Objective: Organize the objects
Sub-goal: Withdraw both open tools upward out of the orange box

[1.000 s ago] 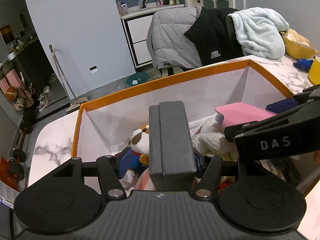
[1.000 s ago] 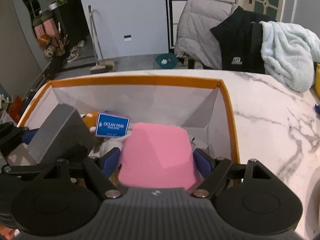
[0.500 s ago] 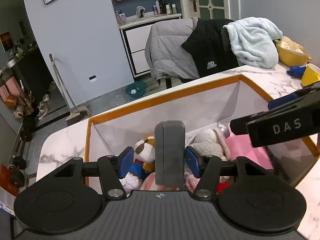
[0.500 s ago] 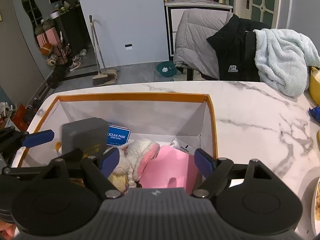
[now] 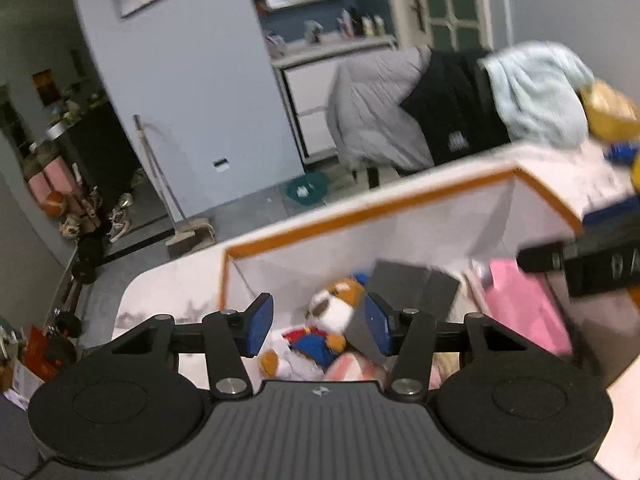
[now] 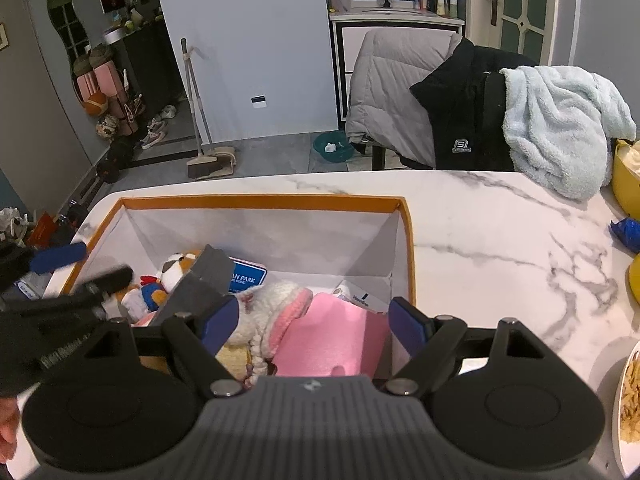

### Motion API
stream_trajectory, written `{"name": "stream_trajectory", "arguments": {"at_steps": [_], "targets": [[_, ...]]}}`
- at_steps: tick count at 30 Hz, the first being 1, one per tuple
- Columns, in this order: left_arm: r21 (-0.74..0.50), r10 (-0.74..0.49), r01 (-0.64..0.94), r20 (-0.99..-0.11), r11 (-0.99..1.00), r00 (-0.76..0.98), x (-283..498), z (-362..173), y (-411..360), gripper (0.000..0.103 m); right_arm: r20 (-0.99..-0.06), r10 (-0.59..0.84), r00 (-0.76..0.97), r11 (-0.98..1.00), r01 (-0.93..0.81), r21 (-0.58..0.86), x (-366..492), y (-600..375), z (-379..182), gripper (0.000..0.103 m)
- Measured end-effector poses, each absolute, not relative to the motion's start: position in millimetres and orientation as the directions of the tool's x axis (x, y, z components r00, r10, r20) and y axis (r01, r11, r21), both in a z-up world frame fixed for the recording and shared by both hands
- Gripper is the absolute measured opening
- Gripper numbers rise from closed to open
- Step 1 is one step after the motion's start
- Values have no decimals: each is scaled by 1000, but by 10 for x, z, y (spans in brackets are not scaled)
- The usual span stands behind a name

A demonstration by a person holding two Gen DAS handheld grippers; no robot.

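Both claws spread apart, gripping nothing: left claw [image 5: 316,326], right claw [image 6: 314,320]. Dark grey rectangular box [image 6: 200,284] tilted inside orange-rimmed white fabric bin [image 6: 260,201], leaning on plush dog [image 6: 174,266], beside pink foam pad [image 6: 324,336]. Best lifted clear straight upward, avoiding snags on bin rim.

A marble table [image 6: 480,216] carries an orange-rimmed box [image 6: 260,201] and yellow bowl [image 6: 624,184].
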State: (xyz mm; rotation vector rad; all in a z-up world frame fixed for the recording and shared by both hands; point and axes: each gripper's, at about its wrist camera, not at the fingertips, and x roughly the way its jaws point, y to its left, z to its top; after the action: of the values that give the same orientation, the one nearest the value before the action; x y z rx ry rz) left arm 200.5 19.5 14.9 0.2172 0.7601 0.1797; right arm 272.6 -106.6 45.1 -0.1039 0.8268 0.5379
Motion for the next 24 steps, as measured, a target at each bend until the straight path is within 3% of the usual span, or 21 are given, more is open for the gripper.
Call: {"name": "stream_trajectory", "arguments": {"at_steps": [4, 5, 6, 8, 10, 13, 15, 18, 21, 24], "targets": [[360, 289, -45, -661, 932, 692, 2095, -39, 16, 60, -720, 425, 549, 858, -499, 126, 2721, -1076, 457, 83], [363, 285, -33, -668, 931, 687, 2121, -82, -16, 50, -719, 427, 549, 856, -502, 124, 2712, -1072, 458, 83], [372, 283, -15, -677, 928, 679, 2136, -134, -55, 25, -719, 427, 548, 854, -506, 121, 2706, -1067, 455, 83], [395, 268, 42, -695, 918, 668, 2167, -211, -177, 2, -720, 428, 546, 850, -515, 115, 2694, -1058, 450, 83], [426, 288, 45, -683, 904, 672, 2150, -213, -263, 2, -722, 427, 544, 846, -522, 107, 2689, -1050, 436, 83], [407, 285, 23, -679, 913, 677, 2119, -172, -232, 12, -727, 422, 541, 846, -523, 101, 2696, -1043, 404, 83], [370, 278, -14, -672, 929, 686, 2092, -113, -143, 42, -729, 419, 541, 845, -527, 95, 2679, -1034, 394, 83], [266, 236, -69, -673, 962, 701, 2007, -5, 68, 78, -727, 421, 543, 838, -539, 83, 2640, -1016, 412, 83], [183, 193, -90, -690, 979, 697, 1950, 77, 206, 79, -725, 420, 546, 834, -548, 71, 2593, -992, 439, 83], [197, 199, -84, -694, 977, 692, 1873, 122, 232, 79, -720, 417, 555, 830, -555, 53, 2527, -967, 496, 83]]}}
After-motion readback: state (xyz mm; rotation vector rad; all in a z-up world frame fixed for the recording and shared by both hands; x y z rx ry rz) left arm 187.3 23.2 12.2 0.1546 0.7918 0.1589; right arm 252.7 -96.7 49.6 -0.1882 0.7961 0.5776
